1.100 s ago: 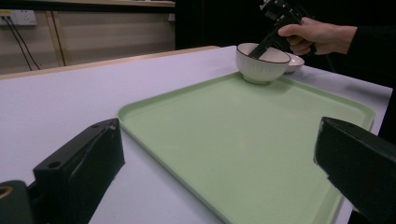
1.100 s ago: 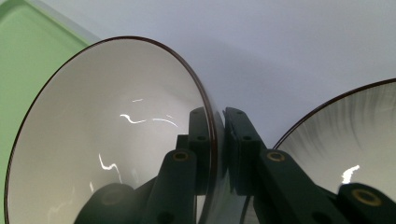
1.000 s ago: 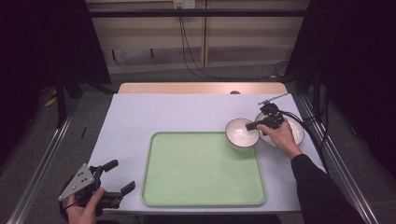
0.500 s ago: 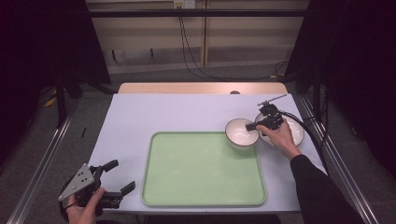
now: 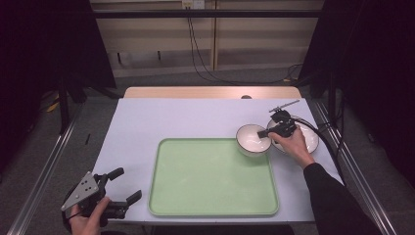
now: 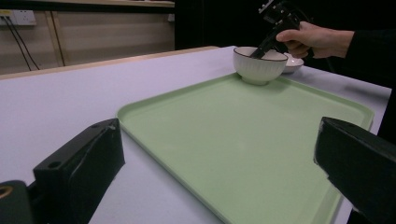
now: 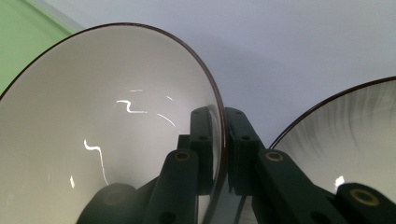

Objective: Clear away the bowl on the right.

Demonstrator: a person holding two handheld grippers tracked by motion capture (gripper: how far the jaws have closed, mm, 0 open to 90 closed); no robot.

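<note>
While its rim is pinched by the right gripper (image 5: 265,132), one jaw inside and one outside, the white bowl (image 5: 251,140) is kept at the green tray's (image 5: 213,188) far right corner.
A second bowl (image 5: 307,138) lies just right of it; the left gripper (image 5: 128,184) is held open off the tray's near left corner.

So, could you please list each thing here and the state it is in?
Bowl: upright, empty, rim pinched by the right tool, partly on the tray's far right corner.
Second dish: upright on the table, beside the bowl, free.
Green tray: flat, bare in the middle.
Right tool: shut on the bowl's rim.
Left tool: open, holding nothing.
</note>
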